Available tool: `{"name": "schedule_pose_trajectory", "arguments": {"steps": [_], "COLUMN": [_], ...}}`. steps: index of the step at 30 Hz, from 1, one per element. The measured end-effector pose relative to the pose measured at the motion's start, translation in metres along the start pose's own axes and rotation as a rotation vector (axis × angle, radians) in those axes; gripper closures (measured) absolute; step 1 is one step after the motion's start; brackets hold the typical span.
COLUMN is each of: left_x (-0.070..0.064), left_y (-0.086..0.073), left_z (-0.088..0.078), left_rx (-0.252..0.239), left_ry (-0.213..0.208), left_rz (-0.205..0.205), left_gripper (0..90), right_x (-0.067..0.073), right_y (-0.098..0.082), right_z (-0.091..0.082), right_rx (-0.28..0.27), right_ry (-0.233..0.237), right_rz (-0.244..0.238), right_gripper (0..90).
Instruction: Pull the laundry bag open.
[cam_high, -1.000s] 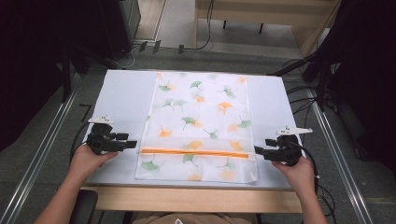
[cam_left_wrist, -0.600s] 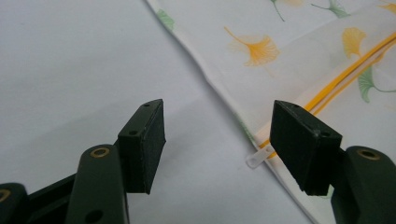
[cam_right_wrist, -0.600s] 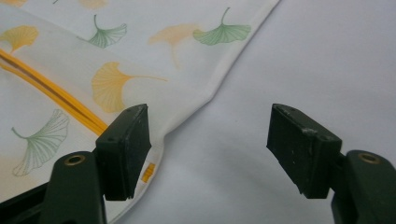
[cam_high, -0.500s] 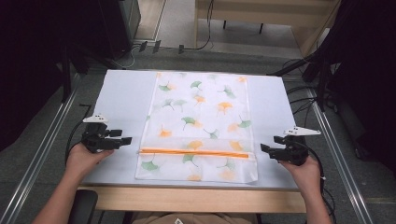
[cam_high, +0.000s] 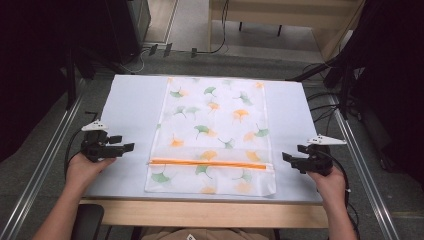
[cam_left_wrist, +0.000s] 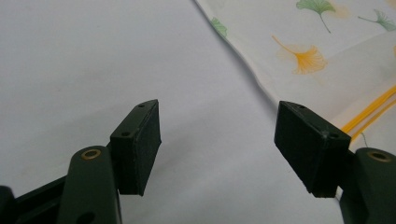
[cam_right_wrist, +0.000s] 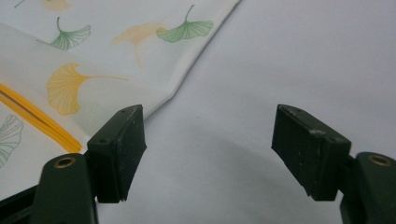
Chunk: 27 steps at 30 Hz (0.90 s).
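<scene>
Both your tongs, left (cam_high: 127, 147) and right (cam_high: 288, 158), have just spread and hold nothing, flanking the folded cloth (cam_high: 215, 135). Next, I'd judge: pinch its near corners for another fold.

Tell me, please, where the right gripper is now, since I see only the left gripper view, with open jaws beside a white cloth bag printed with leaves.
Observer: The right gripper sits just off the right edge of the white leaf-printed cloth bag, level with its orange zipper. Its jaws have just been opening, and nothing is between them.
Operator: Thank you. Does the zipper run the whole width?
Observer: Yes, it crosses the bag from edge to edge, near the person's end.
Operator: Is the bag lying flat?
Observer: Yes, it lies spread lengthwise on the pale grey table.
</scene>
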<state>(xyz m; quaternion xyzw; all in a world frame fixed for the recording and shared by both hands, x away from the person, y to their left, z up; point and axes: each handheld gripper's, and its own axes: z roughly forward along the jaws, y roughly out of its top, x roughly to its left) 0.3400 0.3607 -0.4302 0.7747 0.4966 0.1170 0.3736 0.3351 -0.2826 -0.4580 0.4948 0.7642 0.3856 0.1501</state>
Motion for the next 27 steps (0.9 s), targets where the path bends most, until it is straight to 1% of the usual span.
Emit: {"name": "schedule_pose_trajectory", "arguments": {"steps": [1,4,10,12,24,27], "left_x": [0.0004,0.0010,0.0007,0.0002,0.0003,-0.0001], "left_y": [-0.0003,-0.0007,-0.0008,-0.0007,-0.0012,-0.0016], "left_z": [0.0002,0.0006,0.0015,0.0016,0.0032,0.0047], "left_rx": [0.008,0.011,0.018,0.022,0.025,0.035], "left_ry": [0.007,0.012,0.009,0.015,0.016,0.026], "left_rz": [-0.002,-0.008,-0.007,-0.005,-0.003,-0.003], "left_gripper": [32.0,32.0,31.9,31.9,30.9,29.6], "right_x": [-0.0007,-0.0014,-0.0014,-0.0015,-0.0010,-0.0010], "right_y": [-0.0005,-0.0007,-0.0007,-0.0007,-0.0009,-0.0011], "right_z": [0.0003,0.0003,0.0011,0.0012,0.0018,0.0024], "right_rx": [0.008,0.016,0.027,0.029,0.034,0.035], "right_ry": [0.013,0.018,0.015,0.015,0.014,0.014], "right_rz": [0.004,0.004,0.009,0.008,0.007,0.004], "right_gripper": [22.8,22.8,22.9,22.9,22.9,23.0]}}
